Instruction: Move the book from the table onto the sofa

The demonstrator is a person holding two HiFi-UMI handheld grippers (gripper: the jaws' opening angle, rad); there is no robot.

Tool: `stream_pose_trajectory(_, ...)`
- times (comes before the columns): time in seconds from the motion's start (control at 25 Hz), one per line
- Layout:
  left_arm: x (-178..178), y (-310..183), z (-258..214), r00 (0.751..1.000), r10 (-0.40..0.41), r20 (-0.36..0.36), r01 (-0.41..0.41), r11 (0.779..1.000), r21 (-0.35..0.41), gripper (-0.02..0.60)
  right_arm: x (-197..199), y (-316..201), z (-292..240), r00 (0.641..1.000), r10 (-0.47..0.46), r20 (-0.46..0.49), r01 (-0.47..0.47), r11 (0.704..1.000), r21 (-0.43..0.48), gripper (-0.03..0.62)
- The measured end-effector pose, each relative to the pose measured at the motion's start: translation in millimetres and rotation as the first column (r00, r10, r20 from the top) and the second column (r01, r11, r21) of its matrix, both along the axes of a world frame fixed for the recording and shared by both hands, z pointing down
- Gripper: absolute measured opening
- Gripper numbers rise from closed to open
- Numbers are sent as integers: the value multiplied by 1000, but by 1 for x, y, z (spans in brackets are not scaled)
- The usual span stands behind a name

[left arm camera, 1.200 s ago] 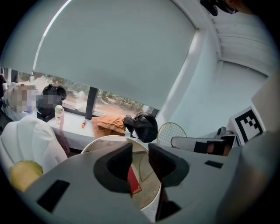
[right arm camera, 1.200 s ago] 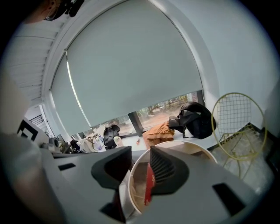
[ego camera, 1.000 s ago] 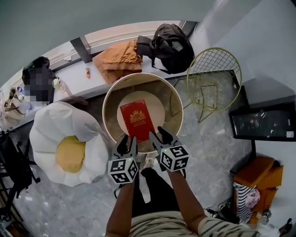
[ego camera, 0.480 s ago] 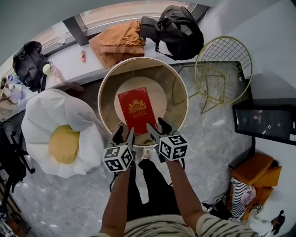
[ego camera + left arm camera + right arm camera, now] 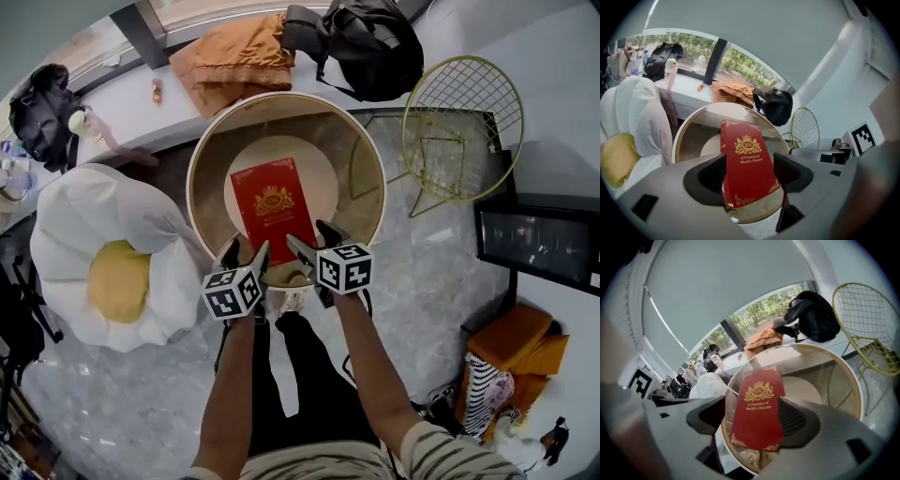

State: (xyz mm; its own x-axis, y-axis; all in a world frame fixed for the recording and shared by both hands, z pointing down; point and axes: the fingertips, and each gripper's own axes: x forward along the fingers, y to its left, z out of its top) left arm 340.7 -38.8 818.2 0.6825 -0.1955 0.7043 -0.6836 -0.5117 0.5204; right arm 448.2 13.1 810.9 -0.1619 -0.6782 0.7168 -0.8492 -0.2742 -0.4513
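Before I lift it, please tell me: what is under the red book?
The red book lies on the round glass table. Through the glass, a pale round base shows beneath it. Whatever sits directly under the book is covered.

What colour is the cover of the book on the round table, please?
Red with gold lettering; the book shows best in the left gripper view.

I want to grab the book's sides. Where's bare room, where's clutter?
Bare glass flanks the book left and right, out to the table rim. The sofa seat is free too. The window ledge is crowded: orange cloth, black backpack.
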Motion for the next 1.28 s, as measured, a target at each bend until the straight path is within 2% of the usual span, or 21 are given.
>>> stream_pose_trajectory(0.16, -7, 1, 34, 999, -12, 45, 14, 999, -42, 302, -1, -1, 34, 1000, -6, 20, 7, 998, -57, 348)
stream_pose_trajectory(0.32, 0, 2, 58, 998, -10, 65, 15, 997, -76, 311, 2, -5, 57, 999, -10, 39, 14, 996, -92, 351)
stream_pose_trajectory(0.68, 11, -3, 91, 995, 5, 95, 7, 992, -125, 321, 4, -7, 96, 997, -50, 54, 58, 985, -162, 362)
stream_pose_trajectory(1.04, 16, 2, 111, 996, -1, 88, 17, 984, -178, 322, 6, -9, 115, 994, -51, 92, 66, 983, -170, 368)
stream_pose_trajectory(1.28, 16, 5, 124, 997, 8, 77, 9, 975, -224, 324, 2, -3, 132, 987, -60, 150, 89, 977, -192, 371)
